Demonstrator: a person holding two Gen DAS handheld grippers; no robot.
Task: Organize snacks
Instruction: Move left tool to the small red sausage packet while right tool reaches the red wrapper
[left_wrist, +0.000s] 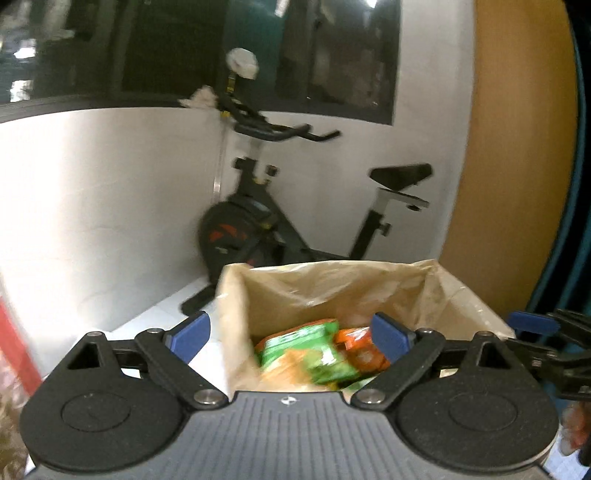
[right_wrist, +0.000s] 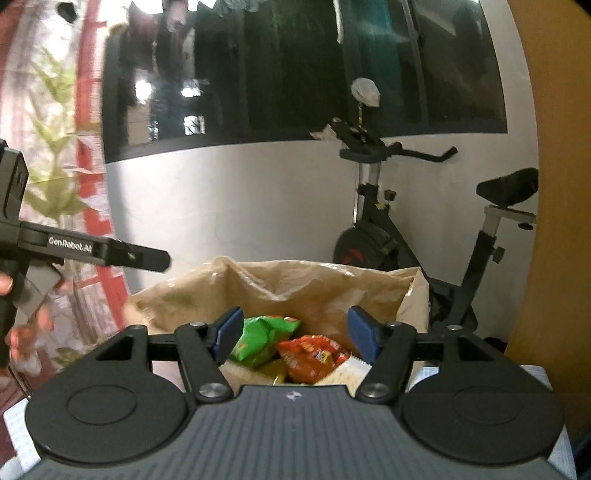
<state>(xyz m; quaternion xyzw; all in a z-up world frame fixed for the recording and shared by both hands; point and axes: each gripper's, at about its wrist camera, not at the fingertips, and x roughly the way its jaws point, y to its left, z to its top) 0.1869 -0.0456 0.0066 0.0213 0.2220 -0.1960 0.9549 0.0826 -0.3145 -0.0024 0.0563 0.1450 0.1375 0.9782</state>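
An open brown paper bag (left_wrist: 332, 291) stands ahead and holds snack packets: a green packet (left_wrist: 306, 350) and an orange one (left_wrist: 362, 354). In the right wrist view the bag (right_wrist: 295, 284) shows a green packet (right_wrist: 258, 339), a red-orange packet (right_wrist: 310, 354) and pale packets below. My left gripper (left_wrist: 291, 336) is open and empty above the bag's near edge. My right gripper (right_wrist: 295, 336) is open and empty over the bag's mouth. The left gripper's body (right_wrist: 85, 247) shows at the left of the right wrist view, and the right gripper's side (left_wrist: 546, 339) at the right edge of the left wrist view.
A black exercise bike (left_wrist: 280, 221) stands behind the bag against a white wall under dark windows; it also shows in the right wrist view (right_wrist: 406, 229). A tan wooden panel (left_wrist: 517, 147) is at the right. A plant (right_wrist: 55, 155) and red framing are at the left.
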